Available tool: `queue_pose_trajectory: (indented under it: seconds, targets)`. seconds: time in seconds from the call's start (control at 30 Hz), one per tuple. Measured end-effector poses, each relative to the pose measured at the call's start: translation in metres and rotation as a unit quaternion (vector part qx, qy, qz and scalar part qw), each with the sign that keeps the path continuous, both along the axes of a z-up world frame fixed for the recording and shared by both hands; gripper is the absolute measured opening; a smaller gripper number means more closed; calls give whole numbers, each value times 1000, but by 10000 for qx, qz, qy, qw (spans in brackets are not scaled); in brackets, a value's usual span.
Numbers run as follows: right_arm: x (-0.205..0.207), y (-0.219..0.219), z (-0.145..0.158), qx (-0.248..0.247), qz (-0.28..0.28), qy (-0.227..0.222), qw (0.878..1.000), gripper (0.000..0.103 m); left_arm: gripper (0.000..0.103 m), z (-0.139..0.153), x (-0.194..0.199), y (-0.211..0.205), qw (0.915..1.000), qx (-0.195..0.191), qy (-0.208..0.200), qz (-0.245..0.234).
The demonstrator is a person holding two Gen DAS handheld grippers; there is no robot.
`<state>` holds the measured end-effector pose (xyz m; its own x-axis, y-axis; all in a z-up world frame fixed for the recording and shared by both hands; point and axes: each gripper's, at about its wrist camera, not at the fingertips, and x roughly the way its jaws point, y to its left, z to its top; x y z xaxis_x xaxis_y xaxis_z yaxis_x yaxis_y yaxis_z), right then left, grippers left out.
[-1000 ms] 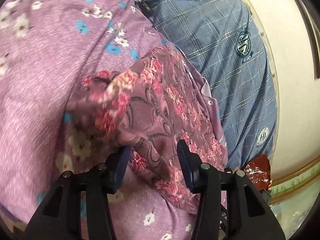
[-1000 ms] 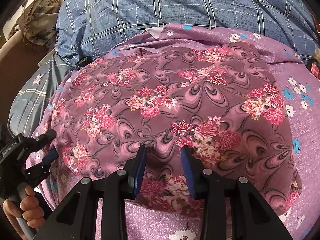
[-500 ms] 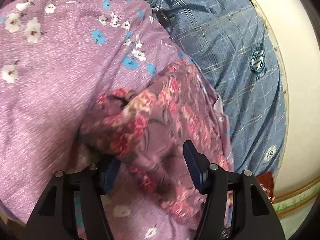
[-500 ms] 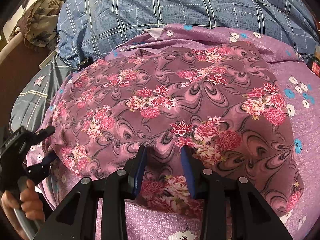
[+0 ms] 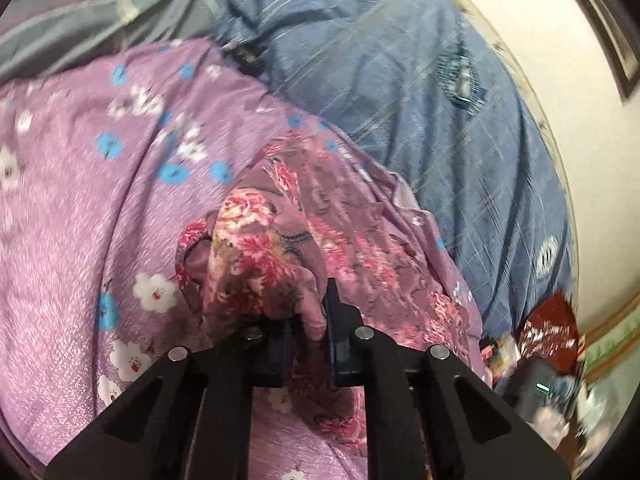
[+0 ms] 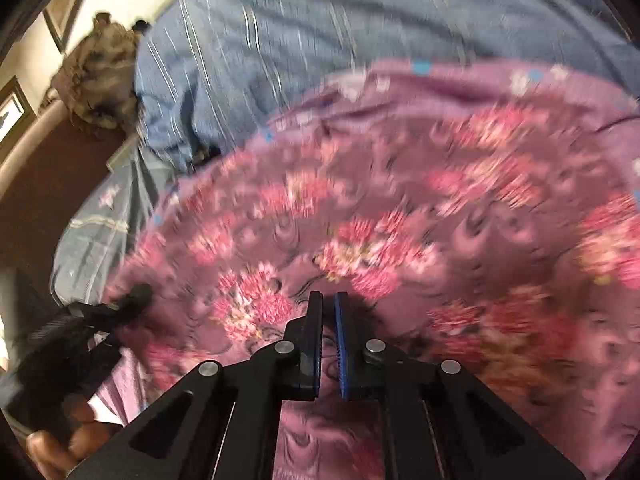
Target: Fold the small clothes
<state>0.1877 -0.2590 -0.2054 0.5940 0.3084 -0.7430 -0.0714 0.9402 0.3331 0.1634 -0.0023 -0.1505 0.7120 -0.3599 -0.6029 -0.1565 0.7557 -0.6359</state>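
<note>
Gripping now: both grippers have clamped onto the rose-print garment (image 6: 400, 240), where 1.0 s ago and 0.5 s ago their fingers stood apart around its edge.
Left gripper (image 5: 306, 334): fingers drawn in tight on a bunched-up wad of the garment's near left corner, cloth spilling over the left finger.
Right gripper (image 6: 328, 320): fingers nearly together, a thin layer of the garment's near hem pinched between the blue pads.
Garment position: spread on the lilac flowered sheet (image 5: 72, 208), which lies over the blue checked quilt (image 5: 440, 100); in the left wrist view the garment (image 5: 340, 240) runs away to the right of the clamped corner.
Other change: both views are smeared with motion blur, and the quilt and wall fill more of each picture than at 0.5 s ago, so I judge both grippers are lifting or tilting upward.
Left gripper seen from the right: it shows at the garment's left edge (image 6: 92, 320), with the person's hand (image 6: 60, 440) below it.
Meaning for the task: the grasp step looks finished at 2 points along the near hem; the likely next move is carrying that hem forward over the far half to make 1 fold.
Risk: the left hold is bunched, so its side may fold unevenly.
</note>
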Motion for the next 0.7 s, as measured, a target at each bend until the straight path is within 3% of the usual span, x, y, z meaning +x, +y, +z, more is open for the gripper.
queue_pose_trajectory:
  seconds: [0.13,0.3,0.4,0.47,0.6,0.67,0.7]
  targets:
    - [-8,-15,9,293,-60,12,9996,5,6,34,-4,-27,9967,517,-439,-439]
    - [-29,-75,25,757,-793,-222,9937,9,4,68,-12,-82,9833,1162,-834,-1124]
    - [-48,-121,33,991,-1381,-429,9845,10,0,84,-17,-130,9690,1356,-1113,-1739]
    - [-61,-148,37,1038,-1727,-552,9779,10,0,96,-26,-174,9540,1377,-1350,-2296]
    - [-82,-199,45,1249,-2337,-725,9615,11,0,108,-52,-266,9055,1930,-1847,-3298]
    - [-90,-212,50,1335,-2416,-888,9570,13,0,113,-58,-269,9028,1906,-1914,-3346]
    - [-92,-213,52,1382,-2335,-968,9576,15,0,116,-59,-261,9060,1922,-1944,-3230]
